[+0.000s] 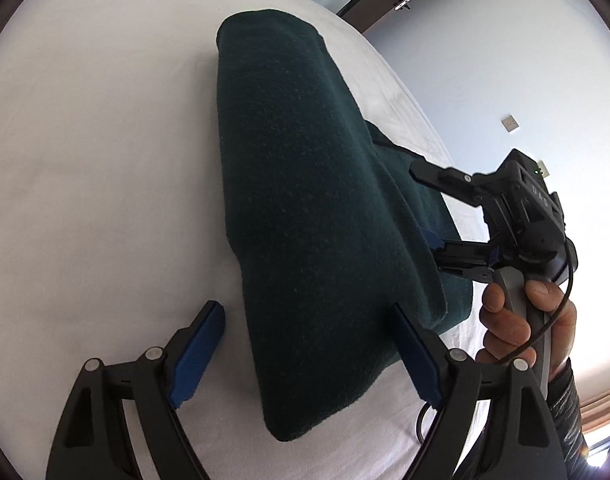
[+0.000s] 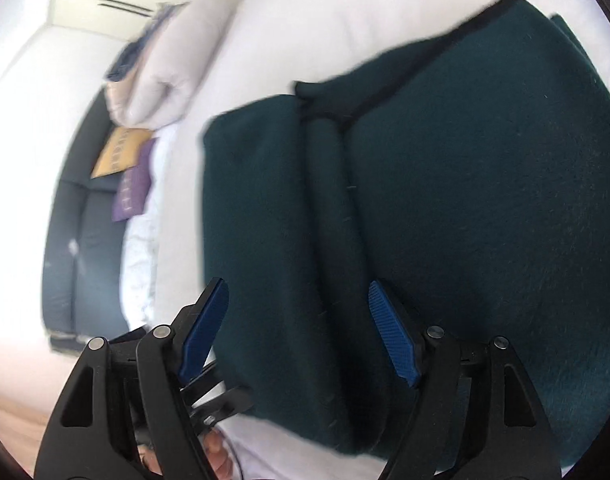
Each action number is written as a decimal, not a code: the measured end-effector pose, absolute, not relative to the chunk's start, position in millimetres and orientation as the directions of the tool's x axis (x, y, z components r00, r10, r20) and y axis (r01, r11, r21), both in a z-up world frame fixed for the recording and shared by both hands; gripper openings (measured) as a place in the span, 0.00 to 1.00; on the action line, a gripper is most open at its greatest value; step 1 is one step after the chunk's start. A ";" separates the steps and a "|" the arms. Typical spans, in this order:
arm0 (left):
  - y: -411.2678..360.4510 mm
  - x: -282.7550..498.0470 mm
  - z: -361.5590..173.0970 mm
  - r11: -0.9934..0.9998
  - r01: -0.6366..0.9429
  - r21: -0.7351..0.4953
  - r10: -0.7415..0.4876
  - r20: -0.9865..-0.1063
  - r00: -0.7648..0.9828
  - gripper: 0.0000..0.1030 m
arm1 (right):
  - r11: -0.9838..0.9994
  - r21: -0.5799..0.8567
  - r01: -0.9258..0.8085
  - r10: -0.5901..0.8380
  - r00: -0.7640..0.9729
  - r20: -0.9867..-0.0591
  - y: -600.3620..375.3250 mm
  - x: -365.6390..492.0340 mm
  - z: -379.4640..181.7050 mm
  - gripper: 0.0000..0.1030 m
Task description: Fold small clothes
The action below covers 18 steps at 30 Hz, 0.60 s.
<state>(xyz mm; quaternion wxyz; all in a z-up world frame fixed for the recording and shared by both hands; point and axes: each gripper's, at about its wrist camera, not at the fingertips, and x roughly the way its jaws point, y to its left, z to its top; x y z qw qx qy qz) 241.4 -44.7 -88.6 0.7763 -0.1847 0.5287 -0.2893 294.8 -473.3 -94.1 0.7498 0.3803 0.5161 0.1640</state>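
A dark green fleece garment (image 1: 305, 200) lies folded on the white bed sheet (image 1: 85, 160); it also fills the right wrist view (image 2: 445, 180), with a black seam running across its upper part. My left gripper (image 1: 309, 336) is open, its blue pads straddling the garment's near end without pinching it. My right gripper (image 2: 301, 320) is open too, its jaws spread over a ridge of folded cloth. In the left wrist view the right gripper (image 1: 425, 208) reaches in from the right, one finger above the lower layer and one tucked under the top fold.
The bed's far edge meets a pale wall (image 1: 485, 60) with a socket plate. A folded white duvet (image 2: 161, 76) and yellow and purple cushions (image 2: 125, 172) lie on a dark sofa left of the bed. White sheet lies to the garment's left.
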 end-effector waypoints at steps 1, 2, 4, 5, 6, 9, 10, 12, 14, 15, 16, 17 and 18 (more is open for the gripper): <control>-44.0 241.2 -87.2 0.763 0.255 -0.594 -0.646 -0.713 0.272 0.83 | 0.617 0.768 0.171 0.659 0.421 -0.623 -474.9 298.6 -99.1 0.70; -42.0 241.4 -86.0 0.761 0.254 -0.596 -0.648 -0.710 0.274 0.83 | 0.594 0.782 0.189 0.666 0.429 -0.610 -477.0 300.7 -100.5 0.70; -37.9 242.6 -83.6 0.769 0.249 -0.588 -0.639 -0.713 0.289 0.83 | 0.585 0.787 0.196 0.667 0.435 -0.605 -478.0 303.4 -98.7 0.70; -36.2 242.8 -81.8 0.774 0.245 -0.584 -0.633 -0.713 0.302 0.83 | 0.600 0.778 0.189 0.663 0.426 -0.615 -476.2 305.6 -97.3 0.70; -34.1 241.7 -82.1 0.774 0.241 -0.585 -0.633 -0.710 0.308 0.83 | 0.621 0.762 0.184 0.651 0.422 -0.631 -474.9 307.3 -94.6 0.70; -33.2 241.0 -84.8 0.769 0.240 -0.592 -0.639 -0.708 0.301 0.83 | 0.668 0.728 0.152 0.593 0.482 -0.645 -473.5 312.7 -70.5 0.70; -34.7 240.6 -84.3 0.771 0.245 -0.588 -0.637 -0.709 0.303 0.83 | 0.663 0.735 0.143 0.600 0.486 -0.635 -472.9 315.0 -69.3 0.70; -35.6 239.6 -82.6 0.772 0.248 -0.586 -0.636 -0.708 0.308 0.83 | 0.677 0.724 0.133 0.605 0.458 -0.651 -465.5 322.3 -68.7 0.70; -39.5 237.1 -77.6 0.772 0.248 -0.585 -0.635 -0.701 0.324 0.82 | 0.705 0.704 0.091 0.607 0.435 -0.665 -458.7 341.9 -62.8 0.65; -40.1 235.4 -74.0 0.774 0.252 -0.581 -0.632 -0.697 0.338 0.82 | 0.714 0.696 0.071 0.611 0.422 -0.670 -452.4 345.3 -62.7 0.59; -39.5 233.9 -69.7 0.778 0.257 -0.574 -0.628 -0.692 0.357 0.82 | 0.731 0.680 0.058 0.606 0.401 -0.687 -444.7 349.5 -64.9 0.56; -38.5 232.2 -64.4 0.782 0.265 -0.564 -0.622 -0.683 0.382 0.82 | 0.743 0.667 0.057 0.599 0.388 -0.700 -441.9 352.3 -67.6 0.46; -37.6 231.0 -58.5 0.788 0.272 -0.553 -0.615 -0.675 0.408 0.82 | 0.752 0.657 0.057 0.597 0.364 -0.715 -437.7 355.0 -72.5 0.33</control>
